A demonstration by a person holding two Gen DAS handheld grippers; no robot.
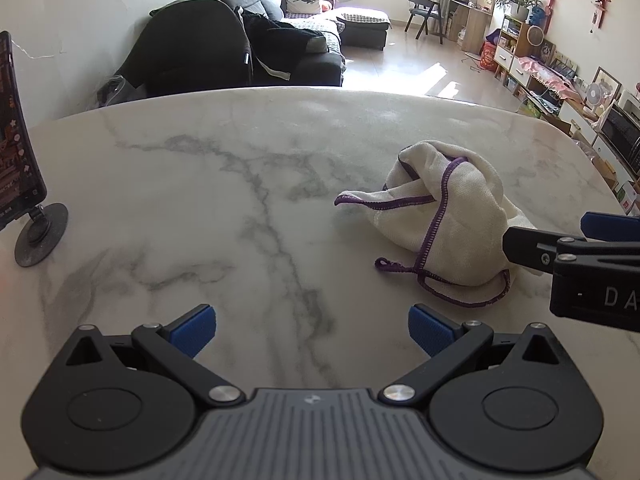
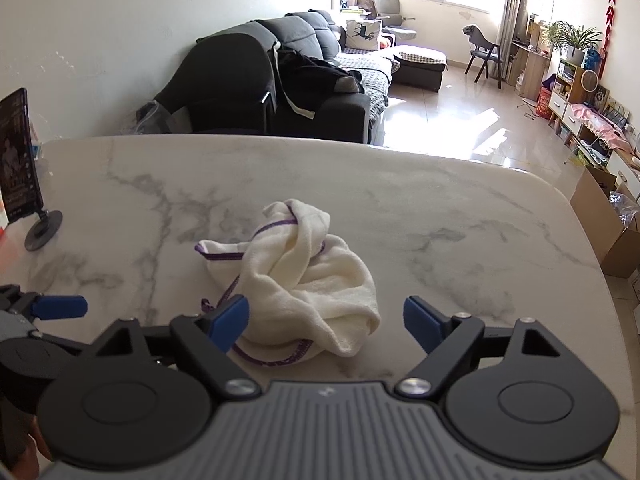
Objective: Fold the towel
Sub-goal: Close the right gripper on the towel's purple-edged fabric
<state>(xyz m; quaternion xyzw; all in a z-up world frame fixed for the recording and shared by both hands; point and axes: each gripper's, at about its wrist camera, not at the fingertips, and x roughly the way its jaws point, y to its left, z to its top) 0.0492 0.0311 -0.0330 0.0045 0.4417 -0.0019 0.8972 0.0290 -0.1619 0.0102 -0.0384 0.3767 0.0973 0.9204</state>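
A cream towel [image 1: 452, 216] with purple stitched edging lies crumpled in a heap on the white marble table [image 1: 200, 160]. In the left wrist view it sits ahead and to the right of my left gripper [image 1: 312, 330], which stands open over bare marble with nothing between its pads. My right gripper [image 1: 560, 232] comes in from the right edge, right by the heap's near right side. In the right wrist view the towel [image 2: 304, 276] is straight ahead. My right gripper [image 2: 326, 322] is open, and the heap's near end lies between its blue pads without being pinched.
A phone on a round-based stand [image 1: 16, 140] is upright at the table's left edge, also visible in the right wrist view as the phone stand [image 2: 18, 160]. The table's far rounded edge [image 2: 440, 160] drops to a living room floor with a dark sofa [image 2: 280, 80].
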